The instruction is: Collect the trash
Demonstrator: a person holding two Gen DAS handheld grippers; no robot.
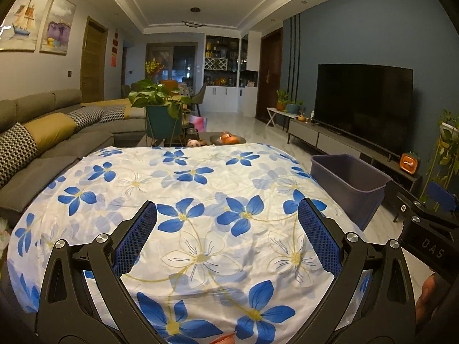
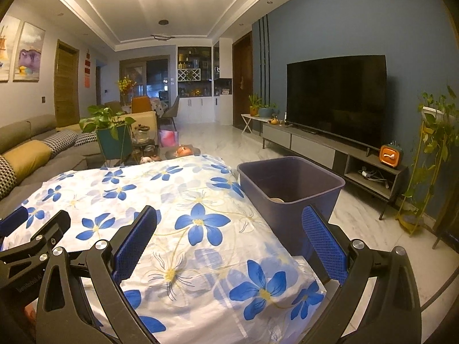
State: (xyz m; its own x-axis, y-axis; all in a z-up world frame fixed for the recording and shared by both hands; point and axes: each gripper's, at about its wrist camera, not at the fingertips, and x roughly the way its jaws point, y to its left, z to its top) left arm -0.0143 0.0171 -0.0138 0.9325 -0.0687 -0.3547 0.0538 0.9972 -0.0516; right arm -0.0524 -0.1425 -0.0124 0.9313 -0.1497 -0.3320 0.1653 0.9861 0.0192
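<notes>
A table under a white cloth with blue flowers point(image 1: 200, 189) fills both views. A dark purple bin point(image 2: 289, 183) stands on the floor by its right edge; a pale item point(image 2: 277, 199) lies at the bin's bottom. In the left wrist view the bin point(image 1: 350, 183) is at right. My left gripper point(image 1: 228, 209) is open over the cloth with nothing between its blue pads. My right gripper point(image 2: 229, 215) is open over the table's right corner, its right finger point(image 2: 324, 246) in front of the bin. A small orange scrap point(image 1: 226, 338) shows at the bottom edge.
A grey sofa point(image 1: 43, 143) runs along the left. Beyond the table stand a potted plant point(image 1: 157, 100) and a low table with fruit point(image 1: 228, 139). A TV point(image 2: 335, 100) on a low cabinet lines the right wall, and a plant stand point(image 2: 430, 157) is farther right.
</notes>
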